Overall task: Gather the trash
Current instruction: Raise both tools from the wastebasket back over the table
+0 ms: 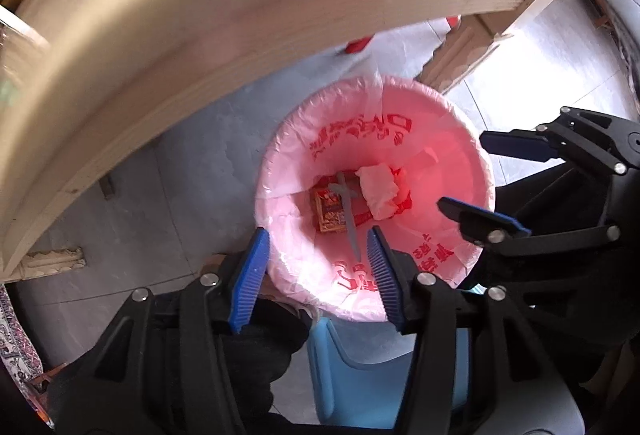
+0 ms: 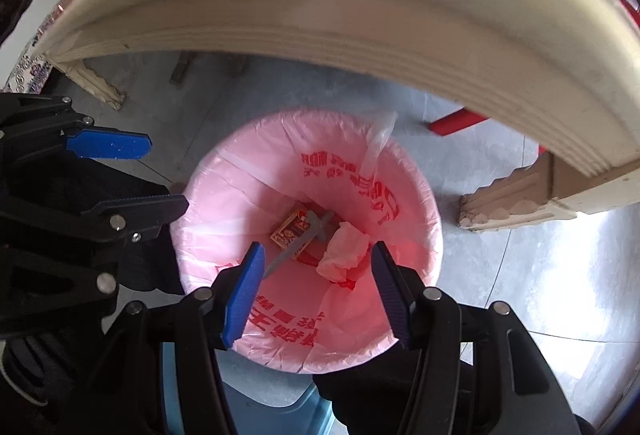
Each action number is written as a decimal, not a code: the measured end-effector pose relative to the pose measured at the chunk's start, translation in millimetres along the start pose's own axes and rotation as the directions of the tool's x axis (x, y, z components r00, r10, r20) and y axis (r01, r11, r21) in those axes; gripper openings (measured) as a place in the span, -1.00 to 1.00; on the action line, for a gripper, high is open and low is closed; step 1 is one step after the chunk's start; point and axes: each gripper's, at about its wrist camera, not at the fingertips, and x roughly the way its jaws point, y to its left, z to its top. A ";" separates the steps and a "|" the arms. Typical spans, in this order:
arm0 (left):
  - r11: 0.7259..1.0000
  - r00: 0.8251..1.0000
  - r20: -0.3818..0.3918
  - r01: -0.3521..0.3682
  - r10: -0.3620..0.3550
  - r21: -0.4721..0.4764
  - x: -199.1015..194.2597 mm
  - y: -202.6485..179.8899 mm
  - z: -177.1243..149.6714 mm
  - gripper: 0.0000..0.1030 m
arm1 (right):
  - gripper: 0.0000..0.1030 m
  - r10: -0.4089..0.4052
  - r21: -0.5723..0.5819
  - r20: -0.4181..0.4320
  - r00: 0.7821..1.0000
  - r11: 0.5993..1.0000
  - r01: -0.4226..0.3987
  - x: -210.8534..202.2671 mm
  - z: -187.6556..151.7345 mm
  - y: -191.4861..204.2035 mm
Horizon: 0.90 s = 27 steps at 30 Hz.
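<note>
Hovering w/ both hand-held grippers, left (image 1: 318, 267) & right (image 2: 316, 287), agape & empty over pink-lined bin (image 2: 420, 191), trash (tissue (image 2: 344, 249), packet (image 2: 290, 231), grey stick (image 2: 304, 239)) lying at btm; lifting straight, clearing liner rim.

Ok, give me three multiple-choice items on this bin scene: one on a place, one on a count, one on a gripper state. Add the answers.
1. Where does the grey plastic knife lie?
A. on the floor
B. in the pink-lined round bin, across the small red and gold box
C. between gripper fingers

2. How many items lie in the bin?
A. one
B. three
C. six

3. How is the left gripper?
A. open and empty
B. shut on the knife
C. shut on the crumpled white tissue

Answers: 1 B, the knife crosses the box at the bin's bottom. 2 B, knife, box and tissue. 3 A, its blue pads stand apart, nothing between.
</note>
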 end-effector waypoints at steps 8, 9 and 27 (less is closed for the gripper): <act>0.999 0.995 0.096 -0.033 0.035 -0.021 -61.6 8.4 -0.6 0.02 | 0.06 -0.008 -0.024 0.119 0.993 1.000 0.011 -70.2 6.6 4.6; 0.999 0.993 0.114 -0.038 0.041 -0.025 -72.9 10.6 -0.3 0.03 | 0.06 -0.006 -0.029 0.132 0.991 1.000 0.010 -79.3 8.0 5.1; 0.982 0.956 0.285 -0.018 0.072 -0.187 -209.3 55.2 40.3 0.25 | 0.18 -0.044 -0.065 0.351 0.935 0.995 0.072 -218.5 63.3 -15.3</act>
